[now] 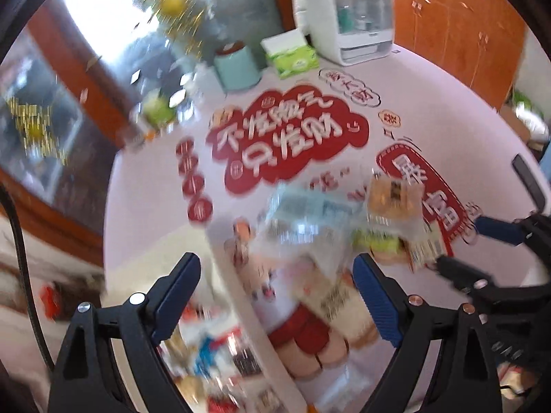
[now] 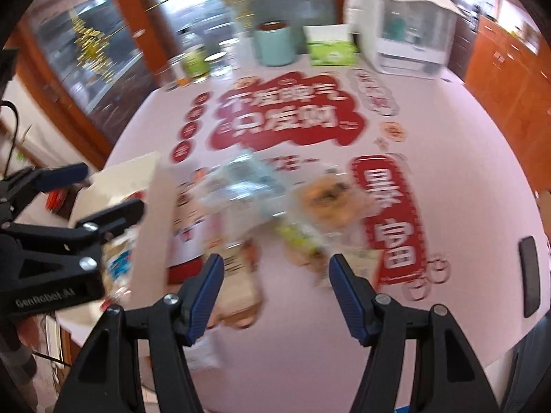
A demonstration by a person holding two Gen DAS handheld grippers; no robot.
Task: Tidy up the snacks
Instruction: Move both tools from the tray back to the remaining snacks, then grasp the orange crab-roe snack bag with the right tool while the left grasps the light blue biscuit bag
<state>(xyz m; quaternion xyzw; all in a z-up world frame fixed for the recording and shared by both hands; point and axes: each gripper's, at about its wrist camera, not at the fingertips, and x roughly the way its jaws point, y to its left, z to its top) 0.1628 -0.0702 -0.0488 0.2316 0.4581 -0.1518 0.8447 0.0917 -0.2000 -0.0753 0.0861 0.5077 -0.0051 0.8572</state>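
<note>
Left wrist: left tool (image 1: pixel 277 296) wide, empty.

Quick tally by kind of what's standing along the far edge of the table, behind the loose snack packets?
White countertop appliance: 1
Green-and-white tissue box: 1
Mint-green canister: 1
Green-labelled jar: 1
Total: 4
The smaller bits beside the jar are too blurred to count.

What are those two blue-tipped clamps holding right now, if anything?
Nothing. The left gripper and right gripper both stand open above the snack packets, fingers clear of them.
</note>
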